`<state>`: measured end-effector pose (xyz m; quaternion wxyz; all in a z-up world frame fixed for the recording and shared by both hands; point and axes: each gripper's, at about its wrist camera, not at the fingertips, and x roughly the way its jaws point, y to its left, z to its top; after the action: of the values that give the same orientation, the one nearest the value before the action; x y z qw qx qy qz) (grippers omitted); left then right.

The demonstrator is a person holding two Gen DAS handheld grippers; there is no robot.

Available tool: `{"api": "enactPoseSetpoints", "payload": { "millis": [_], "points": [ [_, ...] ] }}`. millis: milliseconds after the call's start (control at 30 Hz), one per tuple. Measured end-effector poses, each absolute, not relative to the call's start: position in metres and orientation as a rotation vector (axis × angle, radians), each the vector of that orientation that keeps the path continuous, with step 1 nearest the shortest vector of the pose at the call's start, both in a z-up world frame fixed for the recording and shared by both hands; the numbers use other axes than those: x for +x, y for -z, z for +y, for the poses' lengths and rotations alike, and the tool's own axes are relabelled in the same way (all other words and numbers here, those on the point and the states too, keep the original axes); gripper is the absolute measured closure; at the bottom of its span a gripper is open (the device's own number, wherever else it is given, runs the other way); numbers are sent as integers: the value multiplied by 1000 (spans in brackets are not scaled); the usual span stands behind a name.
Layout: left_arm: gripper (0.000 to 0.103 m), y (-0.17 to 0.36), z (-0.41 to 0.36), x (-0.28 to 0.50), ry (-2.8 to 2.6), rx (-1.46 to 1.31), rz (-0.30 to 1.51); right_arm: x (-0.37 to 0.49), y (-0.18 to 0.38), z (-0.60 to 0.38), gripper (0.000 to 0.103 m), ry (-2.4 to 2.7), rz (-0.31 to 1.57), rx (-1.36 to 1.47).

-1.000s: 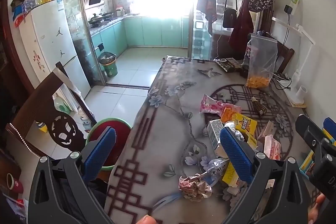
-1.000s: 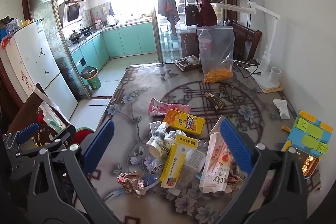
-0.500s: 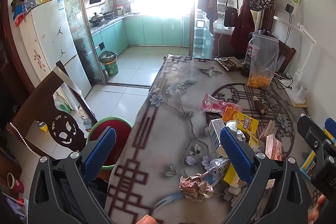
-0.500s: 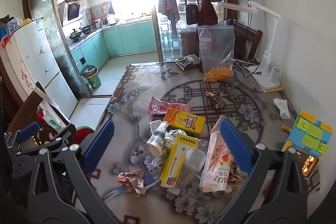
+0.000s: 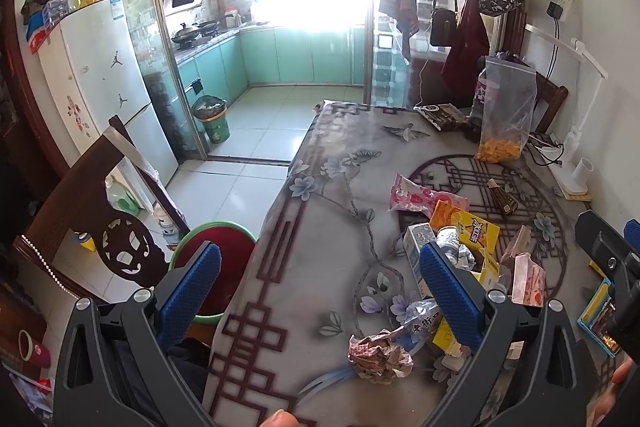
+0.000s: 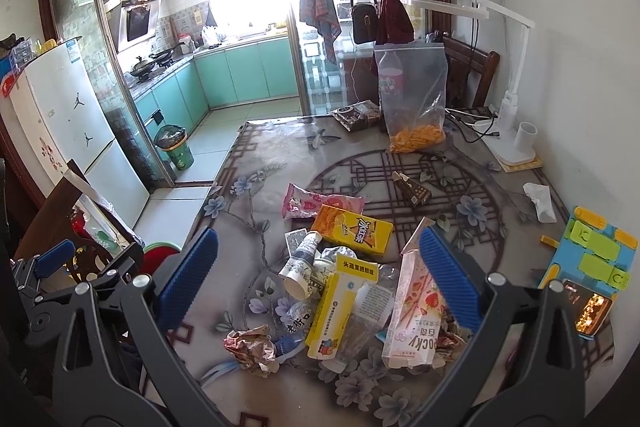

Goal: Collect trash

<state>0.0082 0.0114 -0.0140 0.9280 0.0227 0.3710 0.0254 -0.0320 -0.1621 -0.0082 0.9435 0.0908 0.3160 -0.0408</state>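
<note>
Looking down at the mess, both grippers up over the near end of the table:
Left gripper (image 5: 318, 281): blue pads spread wide, nothing between them, hanging over the near left part of the table (image 5: 320, 227), partly out past its edge.
Right gripper (image 6: 318, 267): also wide apart and gripping nothing, sitting right above the trash pile.
Trash pile: all bunched in the near middle of the table. Crumpled paper wad (image 6: 252, 347) is closest to the camera, yellow and white box (image 6: 340, 307) just right of it, pink strawberry Pocky box (image 6: 412, 315) right of that.
Further back in the pile: paper cup (image 6: 302, 265) on its side, orange and yellow snack box (image 6: 352, 229) behind it, pink wrapper (image 6: 316, 203) behind that.
Off on its own: small dark wrapper (image 6: 412, 189) and a white tissue (image 6: 540, 199) over toward the right edge.
Other table stuff: zip bag with orange snacks (image 6: 416, 107) standing at the far end, white desk lamp (image 6: 512, 87) by the wall.
Floor bin: red basin with green rim (image 5: 216, 259) on the floor, just beside the table's left edge.
Kitchen: green trash can (image 5: 214, 119) well away by the glass door.
</note>
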Motion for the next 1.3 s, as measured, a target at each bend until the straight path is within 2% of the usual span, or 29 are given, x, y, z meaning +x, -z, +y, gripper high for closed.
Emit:
{"api": "enactPoseSetpoints", "payload": {
  "millis": [1300],
  "points": [
    [8,24,15,30,-63,46,793,-11,12,-158,3,75,667,169]
  ]
}}
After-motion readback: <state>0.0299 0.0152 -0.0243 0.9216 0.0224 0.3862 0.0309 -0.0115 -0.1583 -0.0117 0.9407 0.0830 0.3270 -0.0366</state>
